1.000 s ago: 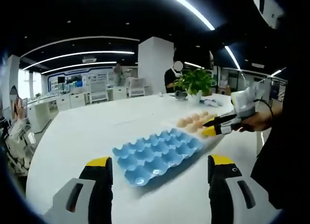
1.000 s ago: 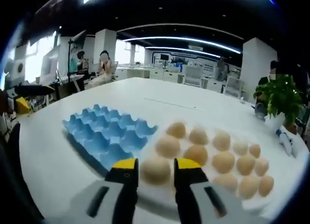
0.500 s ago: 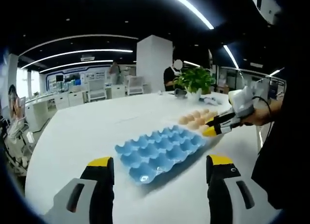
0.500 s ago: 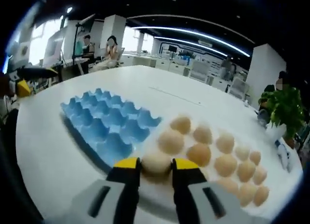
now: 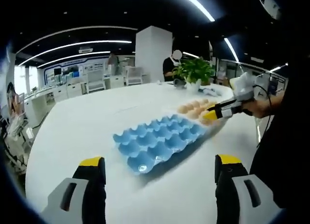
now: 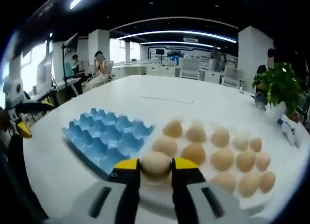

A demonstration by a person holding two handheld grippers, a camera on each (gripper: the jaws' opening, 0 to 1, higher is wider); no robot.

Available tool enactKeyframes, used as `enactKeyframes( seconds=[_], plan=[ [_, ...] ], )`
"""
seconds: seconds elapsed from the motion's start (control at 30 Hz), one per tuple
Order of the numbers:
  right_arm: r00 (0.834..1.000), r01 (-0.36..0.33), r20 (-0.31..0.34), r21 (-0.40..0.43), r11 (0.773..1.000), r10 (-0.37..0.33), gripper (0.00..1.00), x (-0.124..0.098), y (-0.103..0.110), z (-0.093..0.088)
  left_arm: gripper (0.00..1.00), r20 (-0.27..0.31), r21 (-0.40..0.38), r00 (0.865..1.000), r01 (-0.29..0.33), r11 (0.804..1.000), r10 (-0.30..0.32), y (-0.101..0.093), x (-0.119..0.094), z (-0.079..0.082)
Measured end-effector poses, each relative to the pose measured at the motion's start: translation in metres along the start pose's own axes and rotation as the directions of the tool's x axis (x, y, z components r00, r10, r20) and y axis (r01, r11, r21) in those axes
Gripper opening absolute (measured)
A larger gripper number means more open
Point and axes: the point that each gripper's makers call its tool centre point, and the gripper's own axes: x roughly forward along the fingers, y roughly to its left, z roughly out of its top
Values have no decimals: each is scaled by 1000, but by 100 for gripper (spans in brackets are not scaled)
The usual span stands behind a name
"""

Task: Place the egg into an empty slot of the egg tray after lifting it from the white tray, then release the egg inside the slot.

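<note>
In the right gripper view my right gripper (image 6: 155, 167) is shut on a tan egg (image 6: 155, 162), held just above the near edge of the white tray (image 6: 160, 202). Several more eggs (image 6: 223, 158) lie on that tray. To its left lies the blue egg tray (image 6: 104, 139), its slots empty. In the left gripper view my left gripper (image 5: 161, 167) stands open above the table, in front of the blue egg tray (image 5: 157, 141). Farther right there, the right gripper (image 5: 216, 112) shows over the eggs (image 5: 193, 108), held by a hand.
Everything rests on a large white table (image 5: 87, 132). A potted green plant (image 6: 277, 96) stands at its far end, with small items beside it. Desks, chairs and people fill the office behind. My left gripper (image 6: 22, 120) shows at the left edge in the right gripper view.
My right gripper has closed on the front egg, which now sits pinched between the jaws. The left gripper view has shifted slightly; its jaws stay open.
</note>
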Motion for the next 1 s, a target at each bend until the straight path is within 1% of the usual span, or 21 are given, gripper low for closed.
enactKeyframes(
  seconds=[0.1, 0.13, 0.27, 0.33, 0.43, 0.53, 0.63, 0.7, 0.8, 0.83, 1.0],
  plan=[
    [1000, -12, 7, 16, 1000, 12, 24, -1, 3, 4, 96, 1, -5, 1000, 4, 1000, -4, -1, 0, 0],
    [1000, -26, 7, 25, 999, 26, 24, -1, 6, 5, 97, -2, -10, 1000, 7, 1000, -7, -2, 0, -1],
    [999, -36, 12, 18, 999, 35, 24, -1, 10, 8, 97, -5, -13, 1000, 17, 1000, -17, -3, 1, -2],
    [999, -43, 16, 28, 999, 43, 24, -1, 12, 9, 97, -2, -8, 1000, 17, 1000, -17, -4, 1, -2],
    [998, -62, 20, 26, 998, 62, 24, 0, 18, 13, 97, -1, -10, 1000, 17, 1000, -17, -3, 2, -1],
    [997, -79, 23, 22, 997, 78, 24, 1, 25, 16, 98, 16, -12, 1000, 20, 1000, -20, -3, 2, 2],
    [995, -91, 31, 22, 996, 91, 24, 2, 31, 20, 98, 4, -7, 1000, 20, 1000, -20, -2, 2, 0],
    [994, -105, 37, 21, 994, 104, 24, 3, 35, 23, 98, 8, -11, 1000, 23, 1000, -23, -3, 3, 1],
    [991, -130, 36, 13, 991, 129, 24, 6, 45, 25, 97, 8, -11, 1000, 21, 1000, -21, -2, 3, 0],
    [988, -151, 34, 10, 989, 150, 24, 8, 52, 26, 97, 8, -13, 1000, 23, 1000, -23, -2, 3, 0],
    [976, -212, 41, -14, 977, 212, 24, 15, 76, 33, 97, 5, -14, 1000, 26, 1000, -26, 0, 3, -1]
  ],
)
